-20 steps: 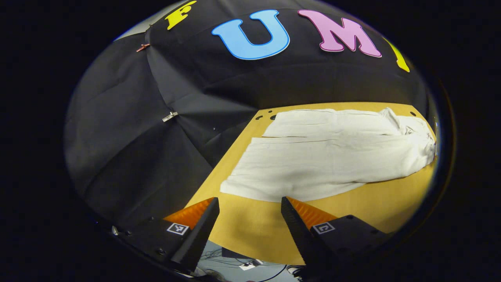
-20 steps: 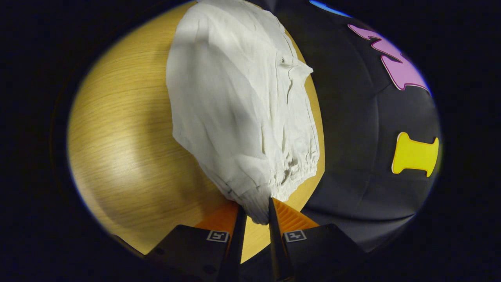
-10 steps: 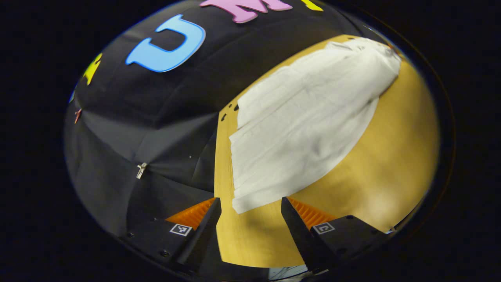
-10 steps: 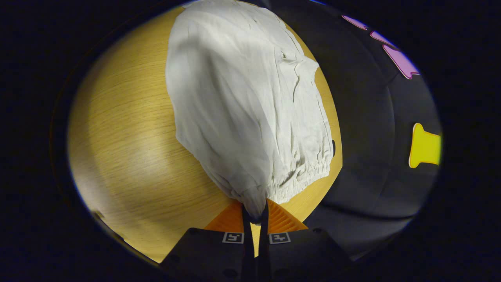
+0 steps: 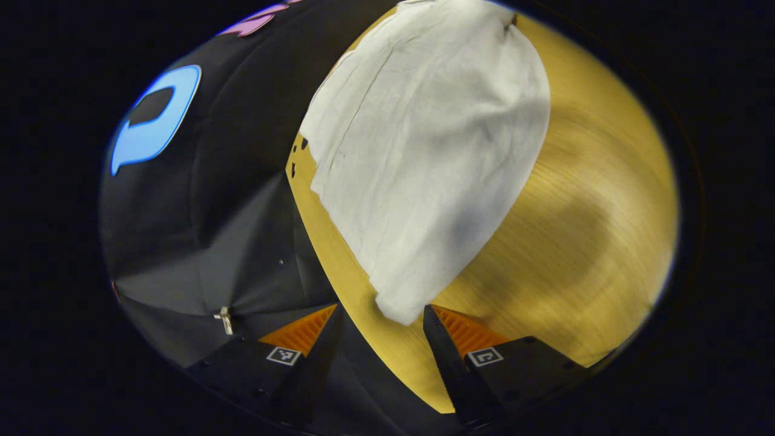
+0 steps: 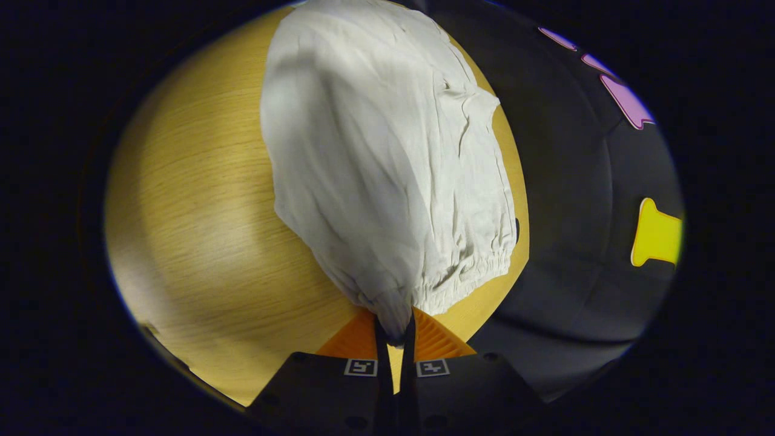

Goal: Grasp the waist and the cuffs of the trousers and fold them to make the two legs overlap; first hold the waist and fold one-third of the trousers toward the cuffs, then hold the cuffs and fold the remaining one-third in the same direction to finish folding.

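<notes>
A: Right gripper [image 6: 393, 330] has its jaws clamped on the near corner of the elastic waist [image 6: 466, 275] of the white, crinkled cotton trousers [image 6: 381, 163], pinching the gathered band.

B: Sensible hold, I'd say: a grip at the waistband lets that whole end lift together when one leg goes over the other.

A: And the left gripper [image 5: 381, 324]? Jaws apart, nothing between them, with the near cuff corner [image 5: 396, 306] lying just ahead of the gap.

B: Looks lined up to take that cuff. The trousers lie flat along the far side of the yellow wood-grain table [image 5: 581, 230].

A: Any containers?

B: None that I can see; just cloth on the table.
</notes>
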`<state>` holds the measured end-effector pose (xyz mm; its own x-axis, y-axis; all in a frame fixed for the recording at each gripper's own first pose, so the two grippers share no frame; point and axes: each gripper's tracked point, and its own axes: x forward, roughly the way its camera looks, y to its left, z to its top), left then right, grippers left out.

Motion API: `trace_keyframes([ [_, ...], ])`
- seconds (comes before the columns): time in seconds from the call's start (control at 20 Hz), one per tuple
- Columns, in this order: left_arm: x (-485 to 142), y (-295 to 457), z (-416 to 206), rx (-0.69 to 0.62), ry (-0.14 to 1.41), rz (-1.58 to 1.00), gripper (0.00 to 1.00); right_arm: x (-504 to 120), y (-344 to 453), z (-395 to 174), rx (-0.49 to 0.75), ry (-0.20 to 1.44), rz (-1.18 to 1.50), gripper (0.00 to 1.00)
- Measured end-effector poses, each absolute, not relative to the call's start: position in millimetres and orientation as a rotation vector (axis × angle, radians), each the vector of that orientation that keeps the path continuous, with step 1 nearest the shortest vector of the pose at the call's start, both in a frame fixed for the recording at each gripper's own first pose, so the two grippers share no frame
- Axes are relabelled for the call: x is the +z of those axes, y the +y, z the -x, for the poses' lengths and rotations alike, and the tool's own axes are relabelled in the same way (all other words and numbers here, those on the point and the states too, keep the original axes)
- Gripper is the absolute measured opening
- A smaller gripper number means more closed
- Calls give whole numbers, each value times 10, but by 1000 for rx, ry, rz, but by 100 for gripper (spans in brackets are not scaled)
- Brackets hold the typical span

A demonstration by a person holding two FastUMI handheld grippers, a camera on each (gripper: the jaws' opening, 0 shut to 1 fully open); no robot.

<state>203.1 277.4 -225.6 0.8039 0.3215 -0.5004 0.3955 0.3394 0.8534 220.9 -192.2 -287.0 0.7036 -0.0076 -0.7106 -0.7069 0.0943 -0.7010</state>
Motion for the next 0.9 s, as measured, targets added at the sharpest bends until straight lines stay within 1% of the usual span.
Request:
trace_keyframes([
  [0.05,-2265,2731,-2125,-97,654,-1329,83,-2872,-1922,-2213,574,641,1401,8],
  [0.1,-2259,2644,-2219,-131,623,-1412,75,-2873,-1917,-2212,573,636,1411,8],
  [0.15,-2243,2571,-2327,-152,599,-1481,70,-2869,-1919,-2214,572,627,1424,8],
  [0.2,-2238,2546,-2413,-156,584,-1523,59,-2870,-1917,-2214,572,618,1436,8],
  [0.25,-2245,2572,-2471,-154,583,-1528,54,-2866,-1917,-2211,571,611,1443,8],
  [0.3,-2271,2577,-2474,-142,597,-1499,45,-2860,-1917,-2204,571,607,1448,8],
  [0.35,-2305,2586,-2476,-133,616,-1462,39,-2855,-1915,-2197,572,604,1449,8],
  [0.4,-2332,2573,-2484,-124,633,-1433,31,-2859,-1909,-2201,573,601,1449,8],
  [0.5,-2334,2555,-2498,-102,652,-1408,7,-2861,-1912,-2214,577,593,1448,8],
  [0.65,-2341,2579,-2490,-71,682,-1367,5,-2858,-1914,-2210,574,599,1439,8],
  [0.75,-2324,2515,-2467,-100,700,-1285,5,-2857,-1929,-2208,563,621,1420,8],
  [0.8,-2260,2489,-2475,-100,692,-1249,5,-2846,-1925,-2219,557,622,1409,8],
  [0.9,-2013,2534,-2503,-53,653,-1211,5,-2749,-1954,-2247,525,593,1383,8],
])
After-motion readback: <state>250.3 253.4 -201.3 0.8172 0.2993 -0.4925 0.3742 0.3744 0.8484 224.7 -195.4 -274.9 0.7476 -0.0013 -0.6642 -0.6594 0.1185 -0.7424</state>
